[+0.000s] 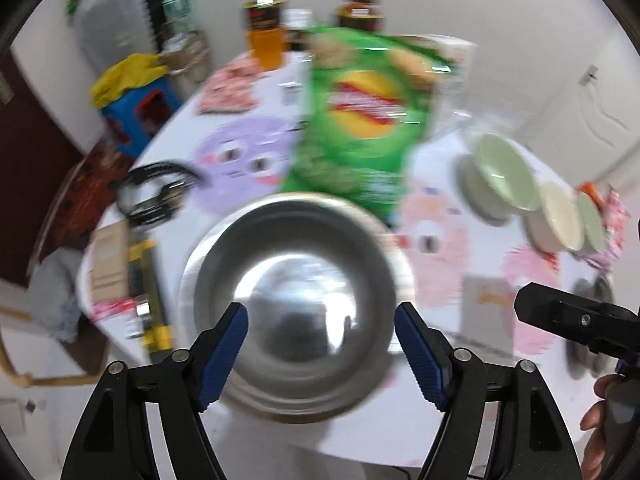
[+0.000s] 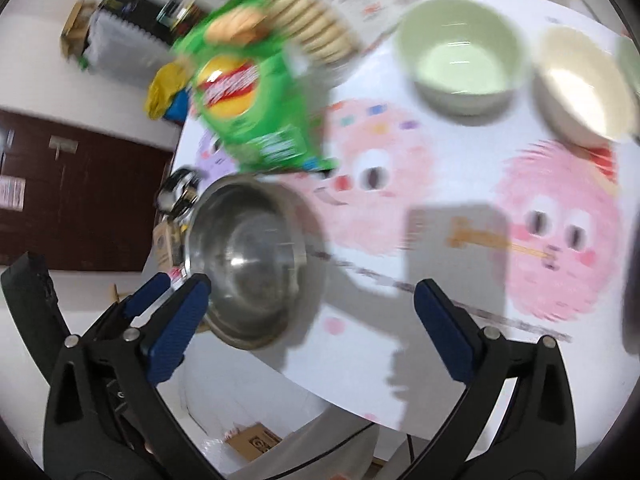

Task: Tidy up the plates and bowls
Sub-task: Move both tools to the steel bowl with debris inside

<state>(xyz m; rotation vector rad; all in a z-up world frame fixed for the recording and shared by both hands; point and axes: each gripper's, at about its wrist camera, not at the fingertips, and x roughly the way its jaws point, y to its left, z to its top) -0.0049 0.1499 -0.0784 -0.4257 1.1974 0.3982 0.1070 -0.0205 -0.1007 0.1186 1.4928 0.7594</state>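
A steel bowl (image 1: pixel 294 304) sits near the table's front edge; it also shows in the right wrist view (image 2: pixel 248 260). My left gripper (image 1: pixel 322 354) is open, its blue pads either side of the bowl's near rim, above it. My right gripper (image 2: pixel 312 332) is open and empty over the table, right of the steel bowl; its body shows in the left wrist view (image 1: pixel 576 320). A green bowl (image 2: pixel 460 56) stands on a plate (image 1: pixel 476 196) at the far right, beside a cream bowl (image 2: pixel 580 84) and another green dish (image 1: pixel 592 220).
A green chip bag (image 1: pixel 360 120) stands behind the steel bowl. Bottles (image 1: pixel 268 28), a biscuit pack (image 2: pixel 312 24), headphones (image 1: pixel 152 192) and boxes (image 1: pixel 108 260) lie on the cartoon-print tablecloth (image 2: pixel 560 232). A blue stool (image 1: pixel 140 112) stands beyond the table's left edge.
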